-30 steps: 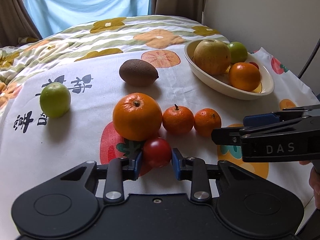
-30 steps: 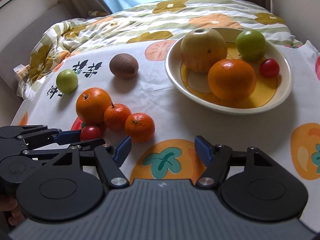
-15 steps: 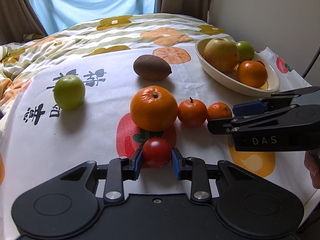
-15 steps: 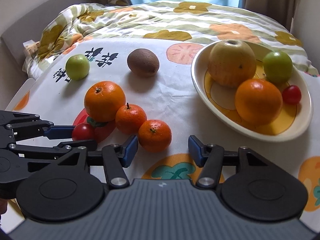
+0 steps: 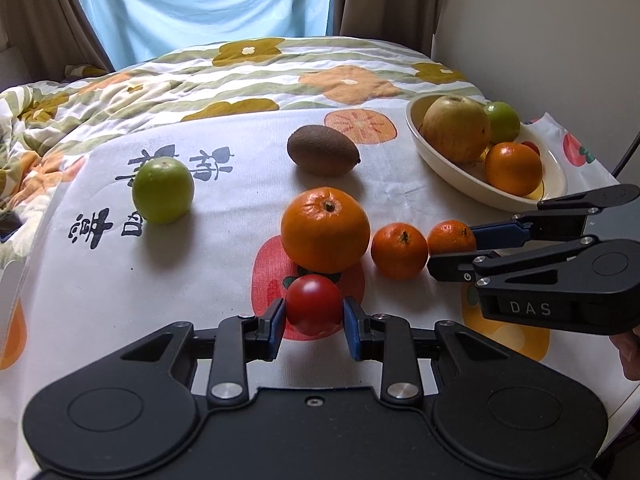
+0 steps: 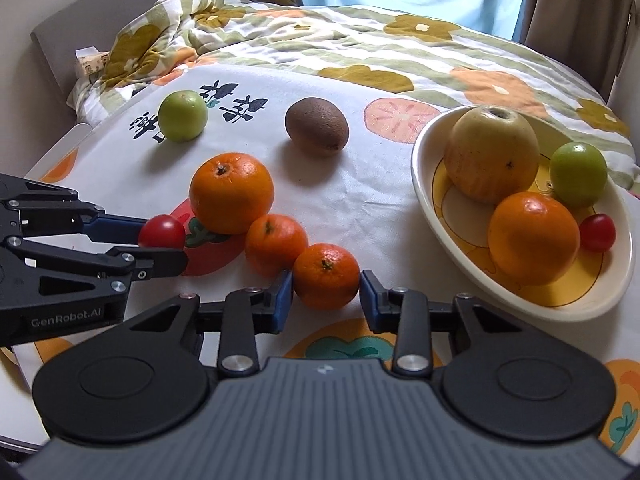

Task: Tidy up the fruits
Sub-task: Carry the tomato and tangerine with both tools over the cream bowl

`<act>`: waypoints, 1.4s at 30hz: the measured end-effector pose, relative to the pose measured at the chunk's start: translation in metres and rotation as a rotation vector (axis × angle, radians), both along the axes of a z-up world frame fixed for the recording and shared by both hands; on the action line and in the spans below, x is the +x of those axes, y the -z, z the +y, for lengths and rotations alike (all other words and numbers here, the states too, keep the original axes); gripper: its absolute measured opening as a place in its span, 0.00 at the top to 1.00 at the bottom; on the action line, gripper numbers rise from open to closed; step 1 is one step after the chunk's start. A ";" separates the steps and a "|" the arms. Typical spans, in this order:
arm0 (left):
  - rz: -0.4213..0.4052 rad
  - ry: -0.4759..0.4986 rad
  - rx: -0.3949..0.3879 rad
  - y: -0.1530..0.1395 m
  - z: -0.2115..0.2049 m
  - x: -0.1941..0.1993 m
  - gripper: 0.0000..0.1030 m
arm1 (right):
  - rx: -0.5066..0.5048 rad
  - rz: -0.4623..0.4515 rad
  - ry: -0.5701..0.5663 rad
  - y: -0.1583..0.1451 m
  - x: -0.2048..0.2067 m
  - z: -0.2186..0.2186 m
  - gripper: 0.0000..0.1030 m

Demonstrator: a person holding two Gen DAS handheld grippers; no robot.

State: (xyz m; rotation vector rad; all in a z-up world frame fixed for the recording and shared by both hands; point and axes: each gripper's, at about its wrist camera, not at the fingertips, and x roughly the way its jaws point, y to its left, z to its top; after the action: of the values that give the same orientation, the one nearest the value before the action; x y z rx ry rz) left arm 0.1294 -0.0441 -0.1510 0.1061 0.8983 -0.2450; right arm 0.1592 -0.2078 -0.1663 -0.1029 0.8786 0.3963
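Fruit lies scattered on my printed cloth (image 6: 360, 200), and both claws have a piece. My left gripper (image 5: 314, 312) is clamped on a cherry tomato (image 5: 314, 304), blue pads pressing either side of it, just in front of the big orange (image 5: 325, 229). My right gripper (image 6: 326, 294) has just been closing, and its pads now sit against both flanks of the nearer mandarin (image 6: 326, 274); whether that fruit is off the cloth I cannot quite judge from this angle. A second mandarin (image 6: 276, 243) touches it on the left and leans against the big orange. Farther back a brown kiwi (image 6: 317, 126) rests alone, and a green fruit (image 6: 183, 115) sits well apart near the black lettering. Off to the right I see the cream bowl (image 6: 424, 184) holding a yellowish apple (image 6: 491, 154), another orange (image 6: 534, 238), a green fruit (image 6: 578, 174) and a small red tomato (image 6: 598, 232). A floral quilt (image 6: 360, 52) is bunched beyond the cloth, under the curtained window (image 5: 208, 4).
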 end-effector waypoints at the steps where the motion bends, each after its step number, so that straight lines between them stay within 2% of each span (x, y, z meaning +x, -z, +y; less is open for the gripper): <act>1: -0.003 -0.003 0.000 -0.002 0.000 -0.001 0.67 | 0.006 0.000 0.004 -0.002 -0.001 -0.002 0.51; 16: -0.075 -0.016 -0.004 -0.046 -0.027 -0.011 0.67 | 0.057 -0.026 0.079 -0.042 -0.018 -0.052 0.51; 29: -0.174 0.048 -0.019 -0.090 -0.092 -0.002 0.67 | 0.057 -0.084 0.153 -0.081 -0.025 -0.124 0.51; 35: -0.194 0.081 -0.029 -0.095 -0.128 0.017 0.67 | 0.063 -0.110 0.171 -0.090 -0.016 -0.154 0.51; 42: -0.189 0.125 -0.020 -0.088 -0.174 0.048 0.67 | 0.067 -0.110 0.183 -0.085 0.000 -0.187 0.51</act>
State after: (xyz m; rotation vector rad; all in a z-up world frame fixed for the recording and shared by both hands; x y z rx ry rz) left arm 0.1778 -0.2180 -0.0634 0.1644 0.7021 -0.3542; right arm 0.1590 -0.3943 -0.0817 0.0174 0.7587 0.2464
